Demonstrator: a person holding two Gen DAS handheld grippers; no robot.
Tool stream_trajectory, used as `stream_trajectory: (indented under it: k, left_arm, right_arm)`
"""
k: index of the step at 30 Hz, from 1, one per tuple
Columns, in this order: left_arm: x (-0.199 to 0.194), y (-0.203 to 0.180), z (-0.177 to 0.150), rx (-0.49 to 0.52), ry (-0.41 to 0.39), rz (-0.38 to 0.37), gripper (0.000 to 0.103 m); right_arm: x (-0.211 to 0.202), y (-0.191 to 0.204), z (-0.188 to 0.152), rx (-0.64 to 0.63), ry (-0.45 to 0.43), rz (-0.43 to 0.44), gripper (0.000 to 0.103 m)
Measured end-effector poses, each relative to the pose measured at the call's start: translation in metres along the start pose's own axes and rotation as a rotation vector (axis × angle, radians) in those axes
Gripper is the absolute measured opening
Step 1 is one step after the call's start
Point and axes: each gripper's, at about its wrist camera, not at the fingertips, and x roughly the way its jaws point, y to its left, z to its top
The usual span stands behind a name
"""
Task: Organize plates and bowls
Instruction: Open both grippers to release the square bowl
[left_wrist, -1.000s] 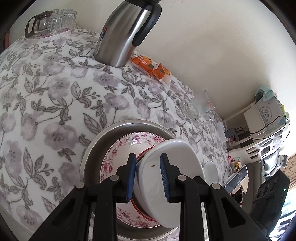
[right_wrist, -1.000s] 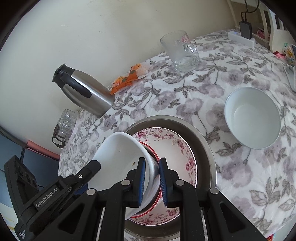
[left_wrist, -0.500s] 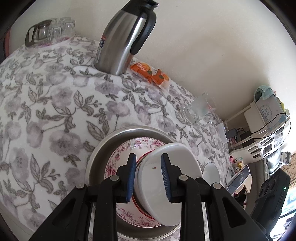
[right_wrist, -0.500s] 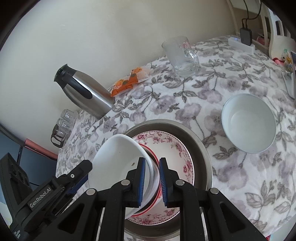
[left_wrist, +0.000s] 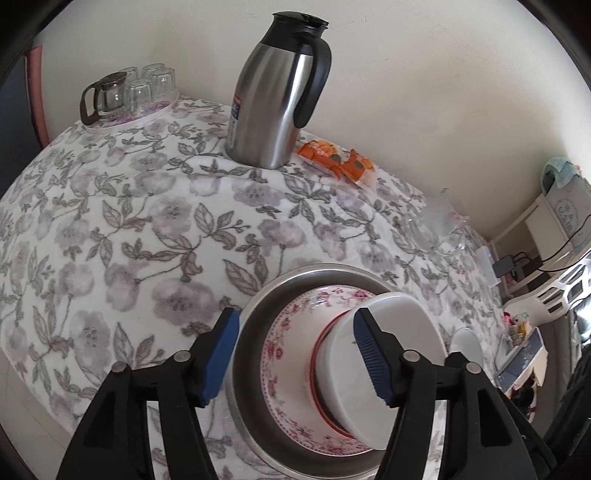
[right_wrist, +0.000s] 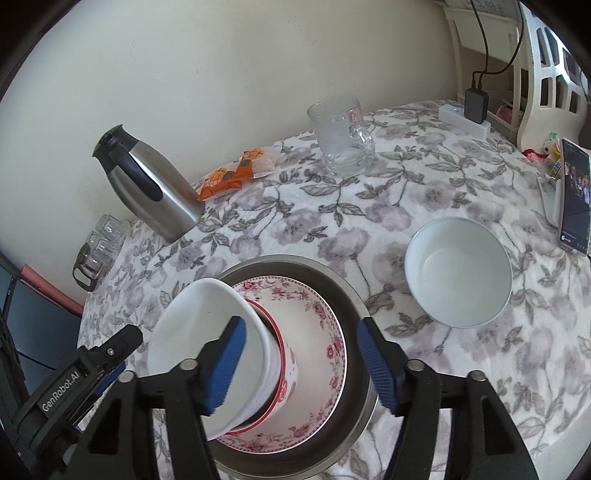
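A white bowl (left_wrist: 391, 354) sits nested in a red-rimmed bowl (left_wrist: 321, 354) on a pink floral plate (left_wrist: 291, 332), all inside a steel basin (left_wrist: 306, 273). My left gripper (left_wrist: 295, 354) is open above the stack, holding nothing. In the right wrist view the same white bowl (right_wrist: 192, 325) rests in the red-rimmed bowl (right_wrist: 284, 369) on the floral plate (right_wrist: 325, 332) in the steel basin (right_wrist: 295, 262). My right gripper (right_wrist: 299, 362) is open over it and empty. A second white bowl (right_wrist: 458, 273) stands apart on the tablecloth to the right.
A steel thermos (left_wrist: 277, 99) stands at the back by the wall, with orange snack packets (left_wrist: 336, 162) beside it. A tray of glasses (left_wrist: 125, 96) is at the far left. A glass mug (right_wrist: 340, 136) and a phone (right_wrist: 574, 195) are on the right.
Both grippers were shut on the white bowl's rim and have opened wide and drawn back. The bowl now rests in the stack.
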Motion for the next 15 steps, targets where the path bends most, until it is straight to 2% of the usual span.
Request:
stream_trajectory:
  k: [1, 10, 14, 15]
  left_arm:
    - [0.0008, 0.0003, -0.0002, 0.001, 0.000, 0.010, 0.076]
    - [0.0040, 0.0024, -0.0010, 0.006, -0.012, 0.078, 0.087]
    - [-0.0002, 0.0032, -0.0008, 0.003, -0.036, 0.100, 0.093]
    - [-0.0020, 0.0033, -0.0008, 0.002, -0.045, 0.103, 0.095]
  right_arm:
    - [0.0005, -0.0004, -0.0001, -0.002, 0.001, -0.001, 0.075]
    - [0.0019, -0.0005, -0.0019, -0.026, 0.004, -0.011, 0.087]
    - [0.0008, -0.0011, -0.0019, -0.035, -0.004, -0.013, 0.103]
    - [-0.0004, -0.0015, -0.0018, -0.038, -0.009, -0.013, 0.103]
